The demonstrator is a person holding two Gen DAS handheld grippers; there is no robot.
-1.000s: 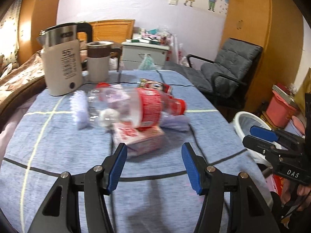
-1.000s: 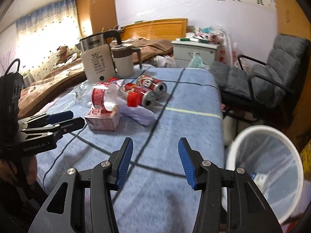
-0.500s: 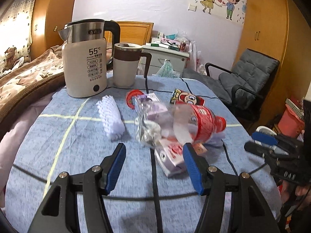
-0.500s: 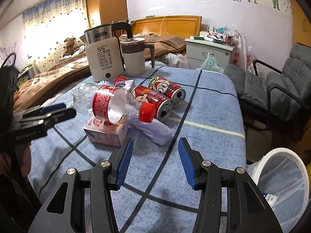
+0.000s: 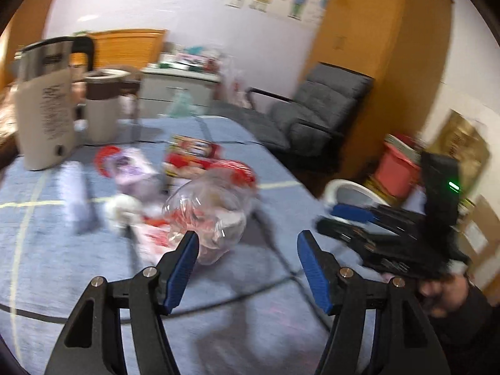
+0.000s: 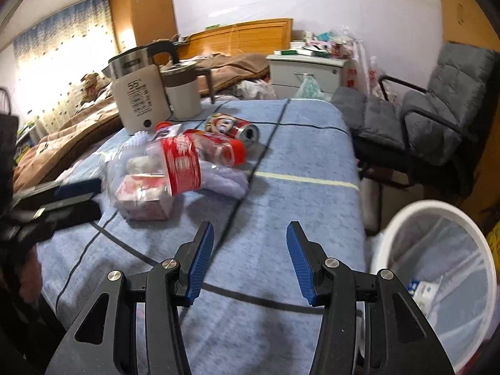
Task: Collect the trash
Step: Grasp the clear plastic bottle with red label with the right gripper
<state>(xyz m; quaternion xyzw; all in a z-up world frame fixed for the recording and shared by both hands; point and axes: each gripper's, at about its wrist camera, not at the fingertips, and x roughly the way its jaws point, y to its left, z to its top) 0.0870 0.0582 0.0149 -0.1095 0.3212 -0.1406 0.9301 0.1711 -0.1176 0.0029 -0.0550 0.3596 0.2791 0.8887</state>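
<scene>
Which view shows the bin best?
The right wrist view. There the bin fills the lower right beside the table, with its white rim, clear liner and some litter inside all visible. The left wrist view is motion-blurred and shows only part of the rim, behind the right gripper.

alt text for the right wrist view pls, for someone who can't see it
The open right gripper hovers empty over a blue tablecloth, facing a heap of trash: a clear plastic bottle with a red label, a pink carton and red cans. A white bin stands at the table's right edge.
</scene>
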